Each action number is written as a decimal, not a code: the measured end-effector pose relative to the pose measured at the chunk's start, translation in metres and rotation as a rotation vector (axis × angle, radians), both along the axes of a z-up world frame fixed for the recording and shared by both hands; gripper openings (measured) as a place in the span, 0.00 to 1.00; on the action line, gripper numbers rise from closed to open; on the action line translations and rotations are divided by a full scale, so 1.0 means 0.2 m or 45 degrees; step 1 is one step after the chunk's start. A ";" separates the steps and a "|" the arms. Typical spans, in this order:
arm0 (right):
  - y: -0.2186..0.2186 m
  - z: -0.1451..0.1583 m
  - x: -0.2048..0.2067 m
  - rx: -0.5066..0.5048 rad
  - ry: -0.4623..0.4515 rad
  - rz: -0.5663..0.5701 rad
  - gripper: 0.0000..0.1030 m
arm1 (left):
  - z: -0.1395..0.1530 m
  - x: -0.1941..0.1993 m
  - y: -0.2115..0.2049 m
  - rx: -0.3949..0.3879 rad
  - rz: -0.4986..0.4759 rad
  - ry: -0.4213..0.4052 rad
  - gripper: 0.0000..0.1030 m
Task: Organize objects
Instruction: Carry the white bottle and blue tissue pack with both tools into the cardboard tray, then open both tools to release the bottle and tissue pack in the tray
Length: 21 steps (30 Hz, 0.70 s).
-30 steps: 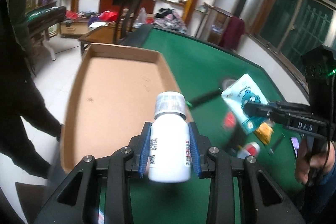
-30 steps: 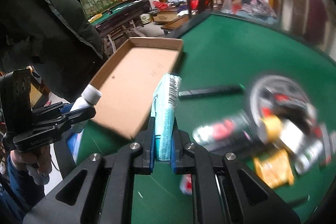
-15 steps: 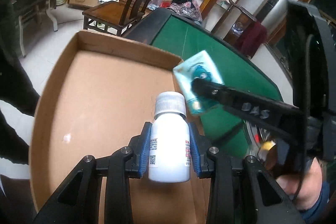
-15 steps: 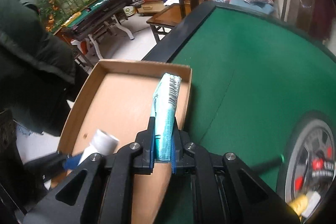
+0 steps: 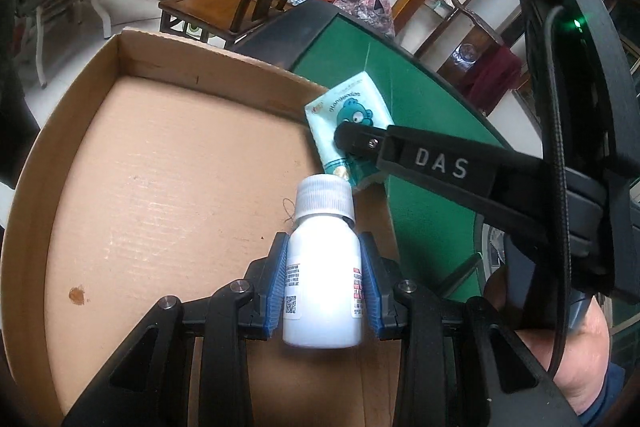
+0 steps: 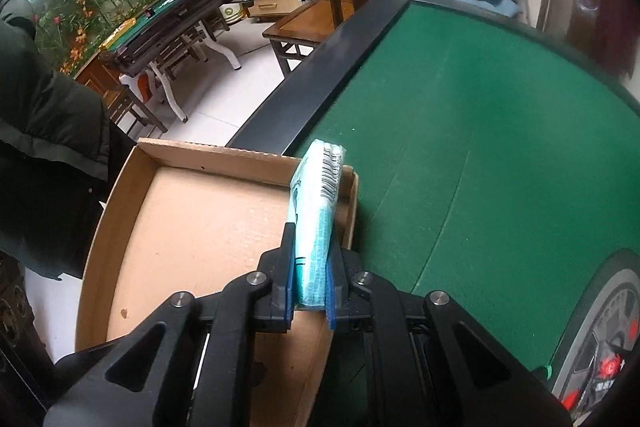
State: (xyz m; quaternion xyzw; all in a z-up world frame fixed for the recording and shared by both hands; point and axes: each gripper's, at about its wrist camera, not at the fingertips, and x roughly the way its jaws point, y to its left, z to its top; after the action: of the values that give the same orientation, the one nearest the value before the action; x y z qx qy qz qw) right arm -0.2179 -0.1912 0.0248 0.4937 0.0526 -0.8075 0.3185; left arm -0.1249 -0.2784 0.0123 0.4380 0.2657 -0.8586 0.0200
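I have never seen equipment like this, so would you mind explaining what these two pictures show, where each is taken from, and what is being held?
There is no robot here: a person holds a two-finger gripper in each hand, and each gripper carries a wide-angle camera looking along its fingers. One picture is from the left gripper, which is shut on a white bottle. The other is from the right gripper, which is shut on a flat teal packet; that gripper and packet also show in the left view. Both items hang over an open cardboard box at the edge of a green felt table. Nothing else shows in the box. A cluttered room lies behind.
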 end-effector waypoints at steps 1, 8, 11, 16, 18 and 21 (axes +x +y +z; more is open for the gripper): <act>-0.01 0.00 0.00 0.000 0.000 0.008 0.09 | 0.00 0.00 0.00 -0.004 0.004 0.004 0.29; -0.03 -0.04 -0.01 0.018 -0.025 -0.005 0.12 | 0.02 0.02 -0.02 -0.003 0.032 0.030 0.30; -0.01 -0.04 -0.01 -0.008 -0.046 -0.027 0.14 | 0.02 0.03 -0.04 0.006 0.033 0.017 0.30; 0.03 0.00 -0.02 -0.033 -0.058 -0.036 0.20 | 0.06 0.11 0.01 -0.033 0.011 0.050 0.30; 0.07 0.03 0.00 -0.060 -0.049 -0.049 0.21 | 0.08 0.16 0.06 -0.074 0.001 0.075 0.30; 0.15 0.09 0.05 -0.089 -0.016 -0.050 0.22 | 0.09 0.18 0.11 -0.121 -0.018 0.143 0.30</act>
State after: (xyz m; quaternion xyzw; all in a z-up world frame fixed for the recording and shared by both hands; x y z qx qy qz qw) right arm -0.2080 -0.1609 0.0432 0.4883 0.0126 -0.8117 0.3201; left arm -0.0882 -0.2567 0.0297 0.3896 0.2222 -0.8936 0.0197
